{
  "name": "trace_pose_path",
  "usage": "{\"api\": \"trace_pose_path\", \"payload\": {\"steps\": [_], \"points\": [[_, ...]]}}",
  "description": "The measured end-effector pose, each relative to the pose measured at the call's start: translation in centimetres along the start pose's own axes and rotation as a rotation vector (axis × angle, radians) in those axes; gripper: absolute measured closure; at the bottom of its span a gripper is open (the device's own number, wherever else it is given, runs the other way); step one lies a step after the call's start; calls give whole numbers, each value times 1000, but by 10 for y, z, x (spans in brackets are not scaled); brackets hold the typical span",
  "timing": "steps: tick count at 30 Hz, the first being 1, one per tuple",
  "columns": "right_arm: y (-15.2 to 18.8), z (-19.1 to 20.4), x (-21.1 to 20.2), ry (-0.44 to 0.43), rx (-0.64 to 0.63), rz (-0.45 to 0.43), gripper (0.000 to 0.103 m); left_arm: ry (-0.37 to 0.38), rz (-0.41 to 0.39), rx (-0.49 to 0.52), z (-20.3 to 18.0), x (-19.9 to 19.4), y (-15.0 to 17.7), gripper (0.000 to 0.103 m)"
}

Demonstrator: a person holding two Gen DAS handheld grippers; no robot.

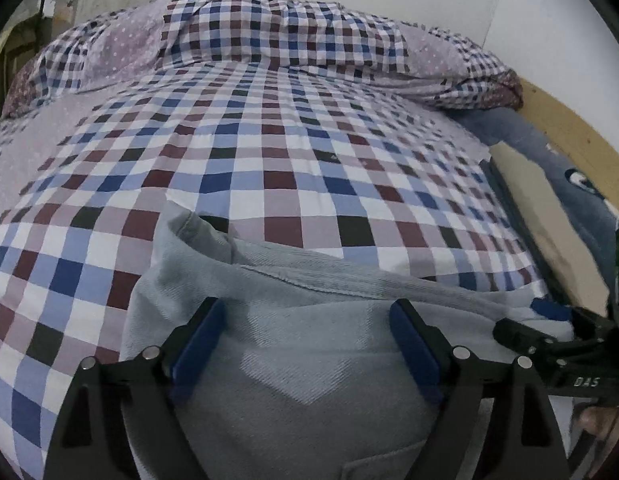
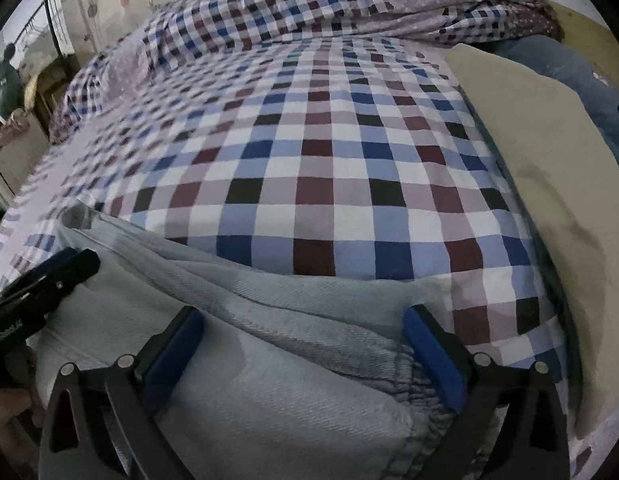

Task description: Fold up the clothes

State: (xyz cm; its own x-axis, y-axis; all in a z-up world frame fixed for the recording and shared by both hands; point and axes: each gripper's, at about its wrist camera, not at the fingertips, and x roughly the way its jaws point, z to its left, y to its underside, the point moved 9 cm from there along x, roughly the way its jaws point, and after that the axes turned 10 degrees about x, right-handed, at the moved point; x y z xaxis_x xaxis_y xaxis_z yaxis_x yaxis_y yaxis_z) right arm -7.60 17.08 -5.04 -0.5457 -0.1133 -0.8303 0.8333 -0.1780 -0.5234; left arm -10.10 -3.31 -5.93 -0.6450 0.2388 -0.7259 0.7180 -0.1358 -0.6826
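Pale-blue twill jeans (image 1: pixel 309 360) rumpled; both tongs (image 1: pixel 309 320) (image 2: pixel 305 330) spread.

Garment (image 1: pixel 309 380) lies on bed cover (image 1: pixel 269 168), directly under and ahead of left gripper (image 1: pixel 305 316), between its spread fingers. Right gripper (image 1: pixel 549 320) just right of it, over same garment. Past garment, bed cover stretches ahead to bunched quilt (image 1: pixel 269 28) at far end, wall (image 1: pixel 549 20) behind. Board (image 2: pixel 549 184) along bed edge, right of right gripper (image 2: pixel 303 326); pillow (image 2: pixel 581 76) beyond board.
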Motion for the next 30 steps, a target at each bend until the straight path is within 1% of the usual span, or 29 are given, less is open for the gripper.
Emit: {"api": "trace_pose_path", "payload": {"steps": [6, 9, 11, 14, 18, 20, 21, 24, 26, 30], "points": [[1, 0, -2, 11, -6, -1, 0, -35, 17, 22, -2, -4, -1, 15], [-4, 5, -8, -29, 14, -13, 0, -71, 17, 41, -3, -13, -4, 15], [-10, 9, -23, -73, 23, -55, 0, -87, 8, 45, -3, -25, -4, 15], [-10, 21, -54, -100, -21, -132, 0, -76, -8, 45, -8, -45, -3, 15], [11, 45, -79, -92, -158, -166, 0, -38, -42, 84, -29, -74, 4, 15], [23, 52, -87, -80, -211, -178, 0, -38, -34, 116, -39, -79, 11, 15], [30, 55, -91, -77, -232, -178, 0, -42, -30, 131, -43, -81, 14, 15], [60, 44, -97, -85, -248, -129, 0, -46, -4, 149, -46, -78, 23, 14], [68, 44, -91, -65, -262, -100, 0, -49, 24, 143, -44, -69, 32, 12], [76, 45, -78, -33, -284, -90, 0, -58, 30, 138, -45, -62, 39, 11]]}}
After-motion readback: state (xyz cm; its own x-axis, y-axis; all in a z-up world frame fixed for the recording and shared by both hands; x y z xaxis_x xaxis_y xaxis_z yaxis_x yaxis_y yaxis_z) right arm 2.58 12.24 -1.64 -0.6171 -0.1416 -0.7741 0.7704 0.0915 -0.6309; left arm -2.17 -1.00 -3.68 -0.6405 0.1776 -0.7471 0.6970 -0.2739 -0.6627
